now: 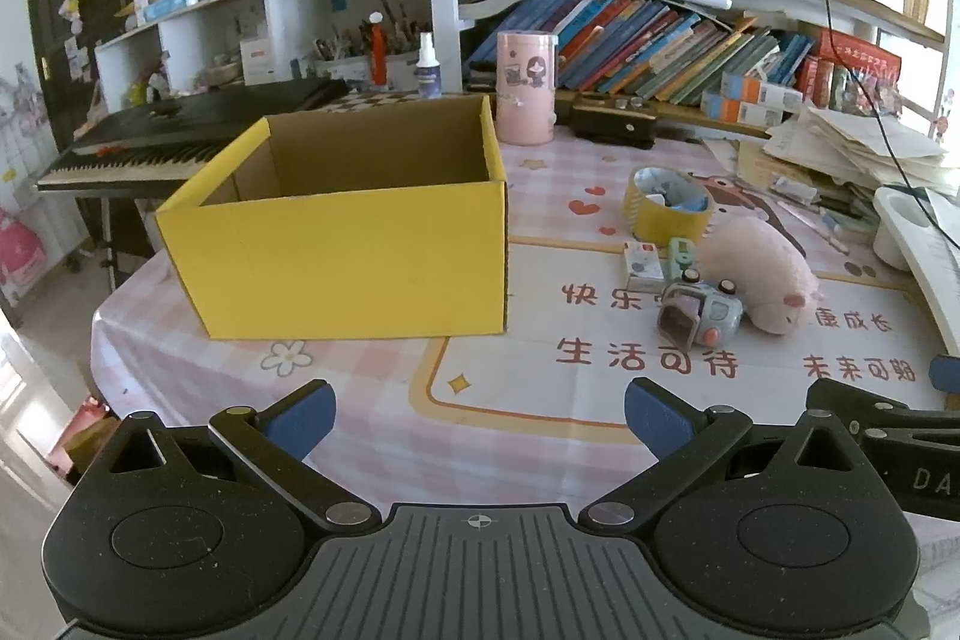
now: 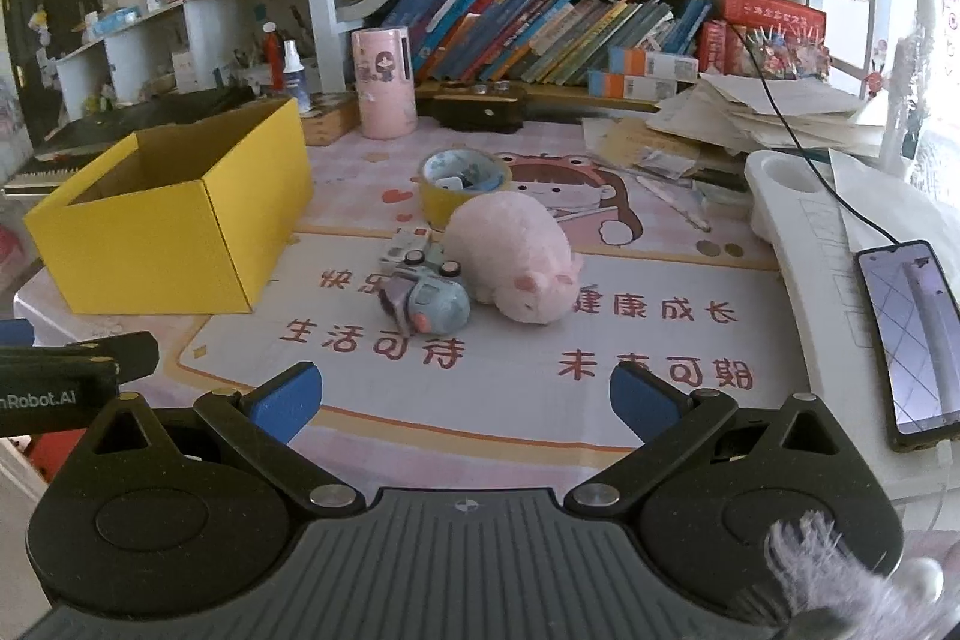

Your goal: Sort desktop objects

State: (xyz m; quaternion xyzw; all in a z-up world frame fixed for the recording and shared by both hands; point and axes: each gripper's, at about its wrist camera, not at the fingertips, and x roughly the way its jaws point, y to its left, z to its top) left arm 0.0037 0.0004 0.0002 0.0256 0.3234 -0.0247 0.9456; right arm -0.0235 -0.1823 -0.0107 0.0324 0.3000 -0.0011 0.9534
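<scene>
An open yellow cardboard box stands on the left of the desk; it also shows in the right wrist view. To its right lie a pink plush pig, a small blue toy car, a small card box and a yellow tape roll. My left gripper is open and empty, near the desk's front edge. My right gripper is open and empty, in front of the toys.
A pink cylinder holder stands behind the box. Bookshelves line the back. Paper stacks, a white lamp base and a phone sit right. A keyboard lies far left.
</scene>
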